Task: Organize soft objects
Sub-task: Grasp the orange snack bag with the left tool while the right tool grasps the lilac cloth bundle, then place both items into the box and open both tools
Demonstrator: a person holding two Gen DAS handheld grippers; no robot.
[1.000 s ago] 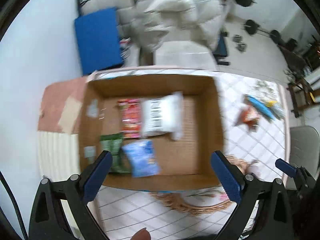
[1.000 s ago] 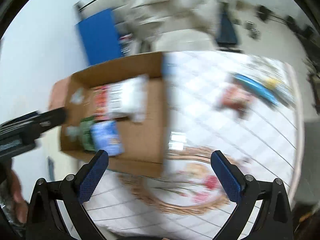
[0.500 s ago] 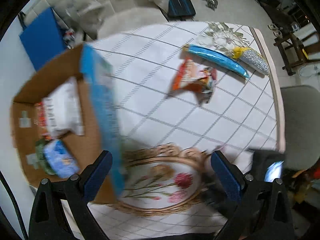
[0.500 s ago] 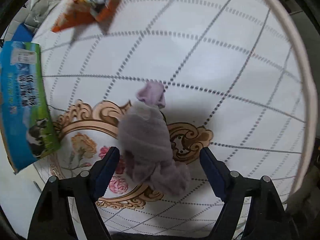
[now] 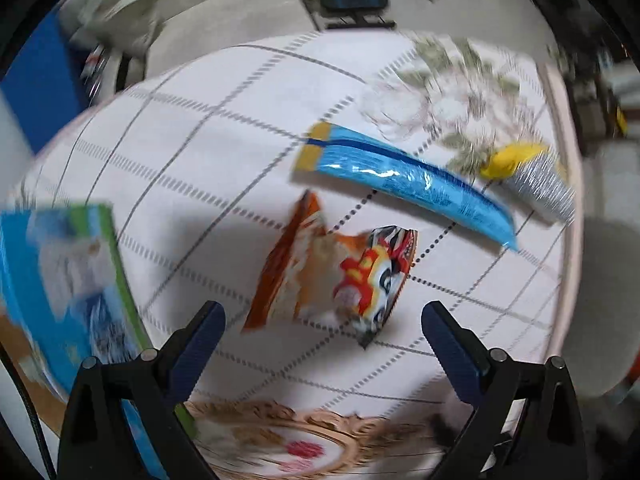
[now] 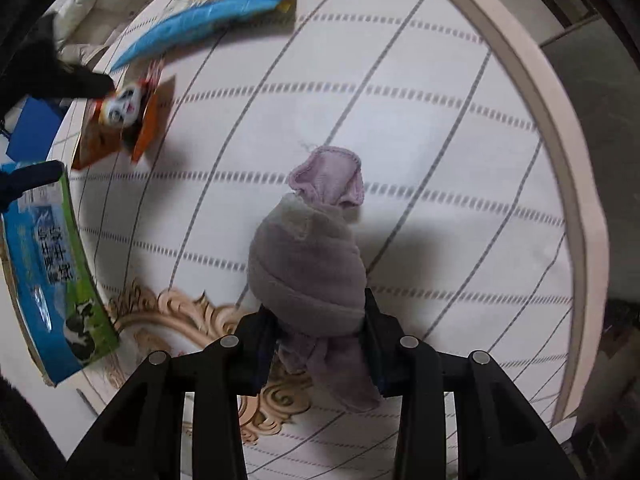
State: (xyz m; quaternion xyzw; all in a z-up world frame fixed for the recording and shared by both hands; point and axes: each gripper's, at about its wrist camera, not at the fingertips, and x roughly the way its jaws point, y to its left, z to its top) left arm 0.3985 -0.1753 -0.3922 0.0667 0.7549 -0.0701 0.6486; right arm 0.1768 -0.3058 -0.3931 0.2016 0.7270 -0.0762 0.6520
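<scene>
A home living room: the worktop point(image 5: 224, 128) wears a white checked tablecloth point(image 6: 440, 184) with a floral gilt medallion point(image 6: 180, 316), snack packets point(image 5: 340, 276) lie on it, and a cream padded sofa point(image 5: 240, 16) stands behind it on a pale floor

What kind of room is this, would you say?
Probably a home living room: a table with a patterned tablecloth, snack packets such as the orange one, and what looks like a white sofa behind.

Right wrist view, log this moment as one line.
right hand-held gripper: jaws just closing, pads on purple cloth bundle | left hand-held gripper: open above orange snack bag
</scene>
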